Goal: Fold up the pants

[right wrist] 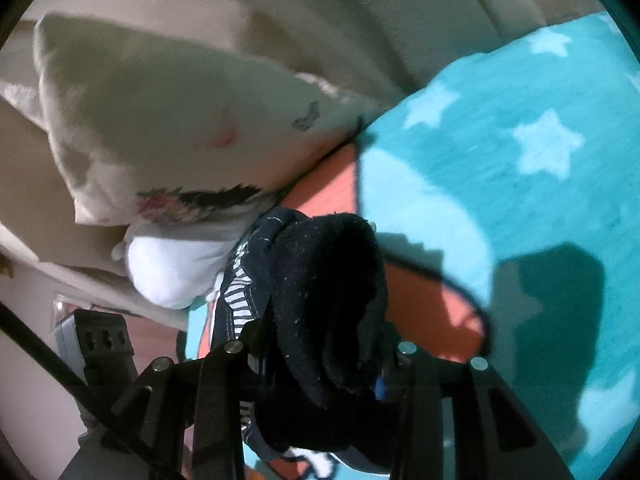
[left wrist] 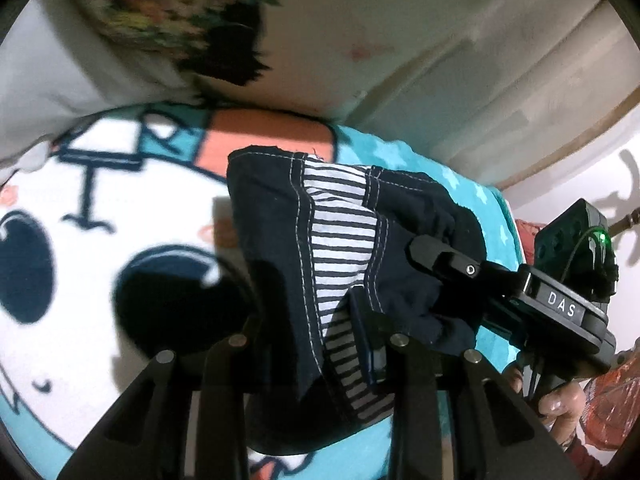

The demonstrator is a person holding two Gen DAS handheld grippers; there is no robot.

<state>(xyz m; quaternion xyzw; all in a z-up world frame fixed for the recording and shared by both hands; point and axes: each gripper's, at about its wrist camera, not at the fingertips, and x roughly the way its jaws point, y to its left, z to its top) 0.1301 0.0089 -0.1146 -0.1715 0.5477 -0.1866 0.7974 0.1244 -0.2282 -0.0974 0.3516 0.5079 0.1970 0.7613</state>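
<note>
The navy pants [left wrist: 344,248], with a white-and-navy striped side panel [left wrist: 340,240] edged in pale stitching, hang bunched between both grippers above a turquoise star-printed blanket [left wrist: 472,196] that carries a large white cartoon face with dark eyes [left wrist: 80,280]. In the left wrist view the left gripper [left wrist: 320,352] points forward and slightly down along the blanket, its black fingers pressed in on the lower edge of the pants, which drape over and between them. The right gripper [left wrist: 436,256] reaches in from the right side of that view, angled toward the middle of the garment, its fingertip buried in the dark cloth; a hand [left wrist: 560,404] grips its handle low at the right edge, and a green light glows on its body. In the right wrist view the right gripper [right wrist: 320,356] is tilted over the blanket's turquoise and coral patches [right wrist: 432,308], its jaws pinching a thick fold of the navy fabric [right wrist: 332,292] that rises in a lump ahead of the fingers. A cream pillow [right wrist: 168,120] with a faint butterfly print lies beyond, touching the blanket's far edge.
</note>
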